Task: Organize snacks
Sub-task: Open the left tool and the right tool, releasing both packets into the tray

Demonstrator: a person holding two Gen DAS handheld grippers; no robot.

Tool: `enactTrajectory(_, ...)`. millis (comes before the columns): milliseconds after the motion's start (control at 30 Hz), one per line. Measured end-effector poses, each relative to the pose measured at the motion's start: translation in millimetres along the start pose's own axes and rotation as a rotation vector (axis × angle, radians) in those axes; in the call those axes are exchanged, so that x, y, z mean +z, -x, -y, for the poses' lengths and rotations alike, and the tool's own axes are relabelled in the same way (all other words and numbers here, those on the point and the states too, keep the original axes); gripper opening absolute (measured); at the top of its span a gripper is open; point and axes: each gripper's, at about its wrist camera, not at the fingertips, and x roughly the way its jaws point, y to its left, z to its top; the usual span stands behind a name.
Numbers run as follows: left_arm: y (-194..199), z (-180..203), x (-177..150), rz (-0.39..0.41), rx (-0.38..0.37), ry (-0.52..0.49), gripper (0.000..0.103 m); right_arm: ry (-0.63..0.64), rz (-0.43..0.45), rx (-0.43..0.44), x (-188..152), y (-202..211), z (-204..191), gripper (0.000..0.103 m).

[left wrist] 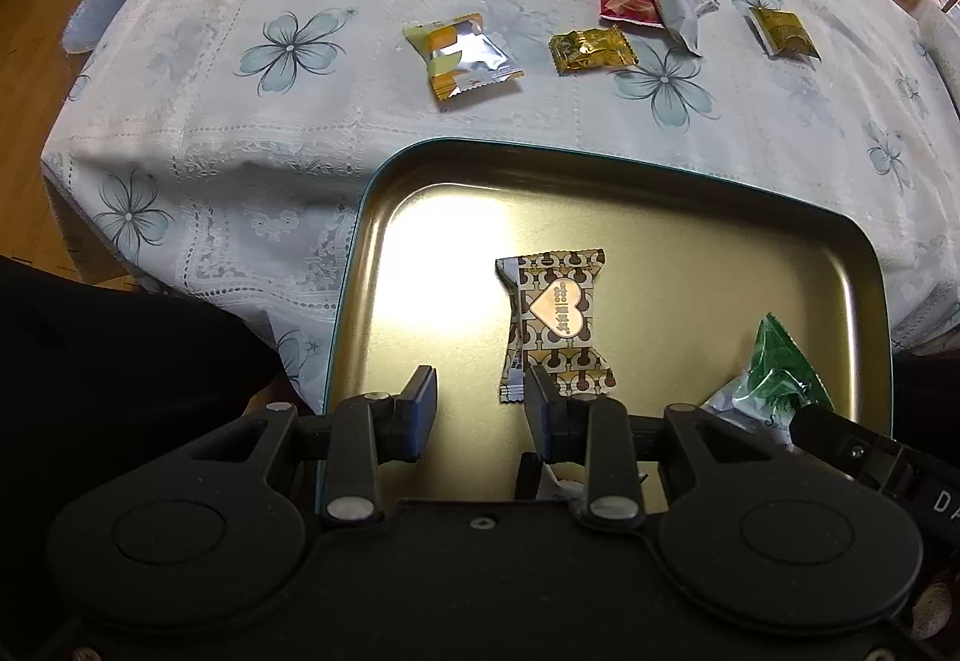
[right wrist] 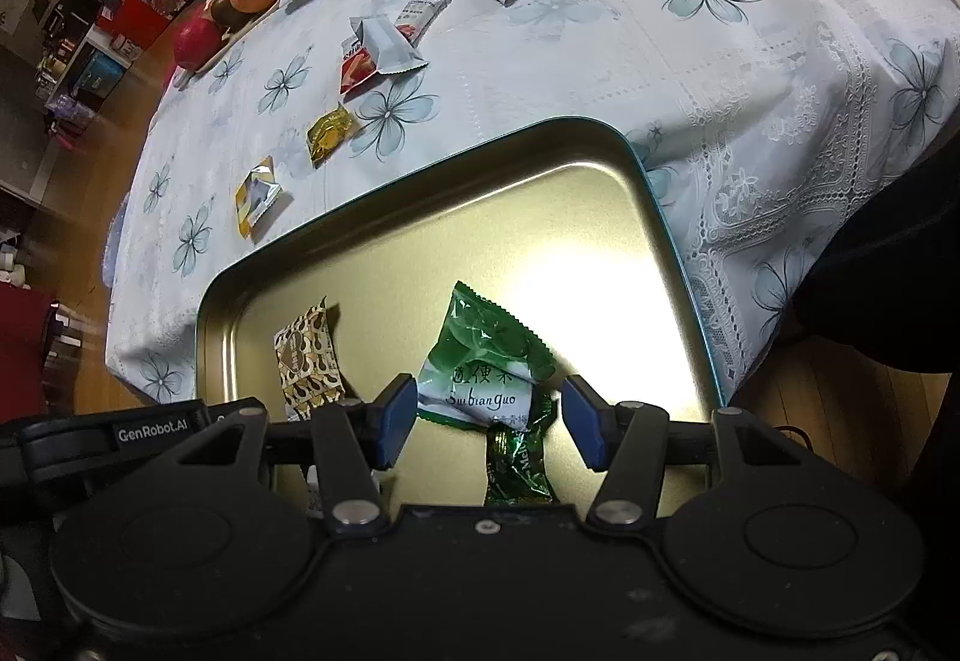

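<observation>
both grippers, left gripper [left wrist: 480, 403] and right gripper [right wrist: 489, 415], hover open over the gold tray [left wrist: 690, 241]; heart-print candy [left wrist: 555, 322] and green packet [right wrist: 486, 361] lie inside it.

left gripper [left wrist: 480, 394]: pointing steeply down, jaws apart | right gripper [right wrist: 489, 406]: same, jaws wider

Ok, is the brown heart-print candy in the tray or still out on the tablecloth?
In: the brown heart-print candy lies flat on the gold tray floor.
</observation>
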Motion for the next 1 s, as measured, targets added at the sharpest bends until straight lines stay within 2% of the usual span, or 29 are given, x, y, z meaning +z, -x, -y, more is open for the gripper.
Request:
enactTrajectory(367, 1, -3, 2, -0.020, 0.020, -0.004, 0.040, 0.149, -0.063, -0.038, 3, -2, -16, 0.058)
enactTrajectory(600, 3, -7, 18, -0.024, 0.014, 0.005, 0.040, 0.222, -0.123, -0.040, 14, -8, -26, 0.058)
enactTrajectory(800, 4, -8, 40, -0.016, 0.027, -0.005, 0.040, 0.247, -0.133, -0.026, 37, -6, -36, 0.058)
enactTrajectory(1000, 3, -10, 68, -0.008, 0.031, -0.005, 0.040, 0.269, -0.098, -0.040, 69, -4, -46, 0.058)
